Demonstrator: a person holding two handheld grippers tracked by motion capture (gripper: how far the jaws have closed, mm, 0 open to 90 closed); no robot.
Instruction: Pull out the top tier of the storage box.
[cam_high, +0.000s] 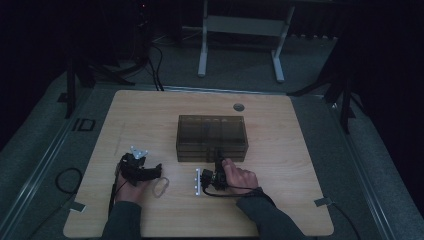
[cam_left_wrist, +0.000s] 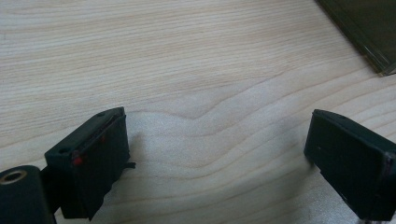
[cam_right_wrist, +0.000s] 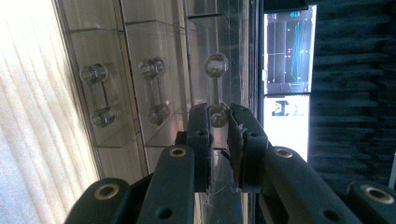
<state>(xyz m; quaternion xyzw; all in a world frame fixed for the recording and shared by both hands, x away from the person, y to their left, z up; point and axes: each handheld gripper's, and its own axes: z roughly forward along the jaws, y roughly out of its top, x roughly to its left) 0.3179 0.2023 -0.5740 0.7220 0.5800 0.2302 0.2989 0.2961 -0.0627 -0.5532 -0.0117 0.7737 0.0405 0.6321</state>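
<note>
Drawers of the smoky translucent plastic cabinet (cam_high: 212, 137) look closed from the high view; the right gripper (cam_high: 218, 162) meets its front, the pull not begun. Left gripper view: fingers (cam_left_wrist: 88, 163) wide over the bare wooden surface (cam_left_wrist: 196, 70). Right gripper view: fingers (cam_right_wrist: 201, 140) clamp the clear dumbbell-shaped handle (cam_right_wrist: 216, 88) at its lower knob.

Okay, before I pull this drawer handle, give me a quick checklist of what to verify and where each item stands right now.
1. Right gripper shut on the top handle: ok.
2. Grip centred on the handle: not ok, jaws pinch its lower end.
3. Drawer box sits flat on the table: ok.
4. Left gripper open and holding nothing: ok.
5. Left gripper bracing the box: not ok, it rests apart from it.
6. Whether the drawer slides freely: cannot tell.
</note>
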